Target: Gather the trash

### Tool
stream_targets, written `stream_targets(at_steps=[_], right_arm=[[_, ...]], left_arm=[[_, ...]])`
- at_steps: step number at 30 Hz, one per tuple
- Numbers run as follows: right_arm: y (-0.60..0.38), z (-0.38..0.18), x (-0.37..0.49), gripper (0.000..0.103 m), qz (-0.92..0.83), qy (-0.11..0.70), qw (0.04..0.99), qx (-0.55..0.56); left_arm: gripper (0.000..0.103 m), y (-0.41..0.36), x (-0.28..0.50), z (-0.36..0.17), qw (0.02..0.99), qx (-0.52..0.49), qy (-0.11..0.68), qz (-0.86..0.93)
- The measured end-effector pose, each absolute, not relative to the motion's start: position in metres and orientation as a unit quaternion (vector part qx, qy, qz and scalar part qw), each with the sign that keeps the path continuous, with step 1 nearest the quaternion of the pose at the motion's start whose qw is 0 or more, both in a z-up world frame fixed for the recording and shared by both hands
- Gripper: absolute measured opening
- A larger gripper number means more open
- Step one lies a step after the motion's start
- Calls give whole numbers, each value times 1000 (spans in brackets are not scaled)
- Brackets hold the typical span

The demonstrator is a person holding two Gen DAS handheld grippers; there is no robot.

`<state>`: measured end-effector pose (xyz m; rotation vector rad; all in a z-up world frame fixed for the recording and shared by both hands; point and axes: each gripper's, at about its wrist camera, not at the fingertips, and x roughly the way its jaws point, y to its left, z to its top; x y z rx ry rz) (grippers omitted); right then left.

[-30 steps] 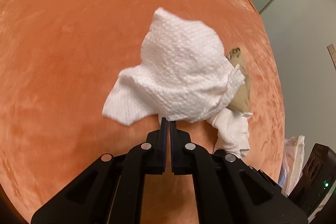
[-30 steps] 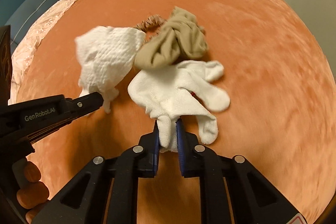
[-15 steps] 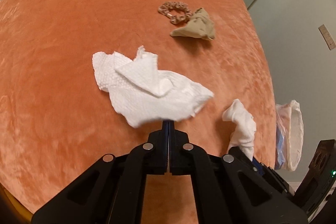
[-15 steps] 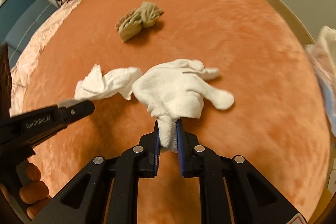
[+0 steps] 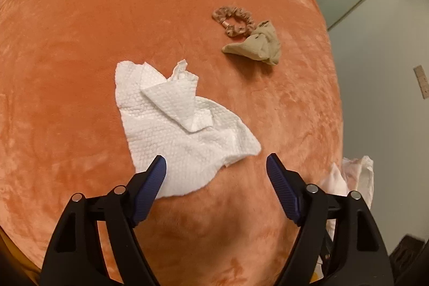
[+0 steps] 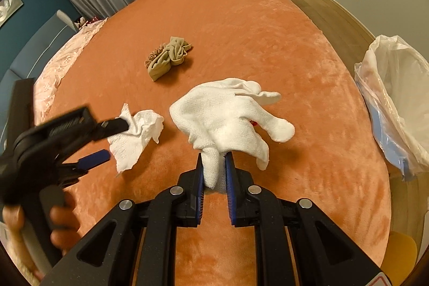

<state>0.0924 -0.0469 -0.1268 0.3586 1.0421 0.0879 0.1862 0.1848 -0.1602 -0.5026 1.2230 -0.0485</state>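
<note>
Centrally, a white paper towel [image 5: 185, 130] lies crumpled on the orange bedspread [image 5: 80, 44], free of any grip; the left gripper [image 5: 215, 165] stands just above its near edge with its jaws having just been opening, now wide, one blue pad over the sheet's corner and the other over bare fabric, nothing pressed between them. The sheet appears to have been let go short of the bin, so it remains to be collected. Beside it, the right gripper [image 6: 214, 168] is clamped narrowly on the cuff of a white knit glove [image 6: 228, 119], which hangs out ahead of the pads with its digits splayed above the bedspread, presumably held for carrying. A plastic-lined bin [image 6: 396, 103] waits off the bed's right edge, well apart from both items. Farther up the bed, a tan sock [image 5: 257, 44] touches a patterned hair scrunchie [image 5: 233, 20]. Both grippers point steeply downward; a hand [image 6: 56, 221] wraps the left tool's handle.
</note>
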Motion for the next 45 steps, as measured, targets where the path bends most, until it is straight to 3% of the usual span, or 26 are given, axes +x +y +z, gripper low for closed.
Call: stream_targets(at_steps=[3, 7, 10, 12, 15, 27, 45], right_arm=[[-52, -130, 96, 13, 39, 497, 849, 172], [-57, -136, 100, 13, 35, 503, 845, 178], [-57, -140, 102, 13, 33, 508, 843, 175], [-56, -141, 103, 13, 34, 509, 842, 176], [-55, -142, 102, 13, 35, 510, 840, 182], [-74, -96, 81, 13, 38, 466, 863, 191], [-204, -38, 23, 13, -54, 381, 900, 204]], left_arm=[[79, 176, 201, -179, 778, -220, 588, -4], [75, 172, 205, -200, 759, -215, 614, 14], [51, 167, 201, -198, 770, -190, 609, 21], [17, 167, 197, -197, 773, -179, 609, 11], [2, 170, 189, -194, 772, -190, 606, -5], [2, 129, 148, -120, 807, -169, 560, -79], [2, -39, 114, -28, 830, -81, 496, -243]])
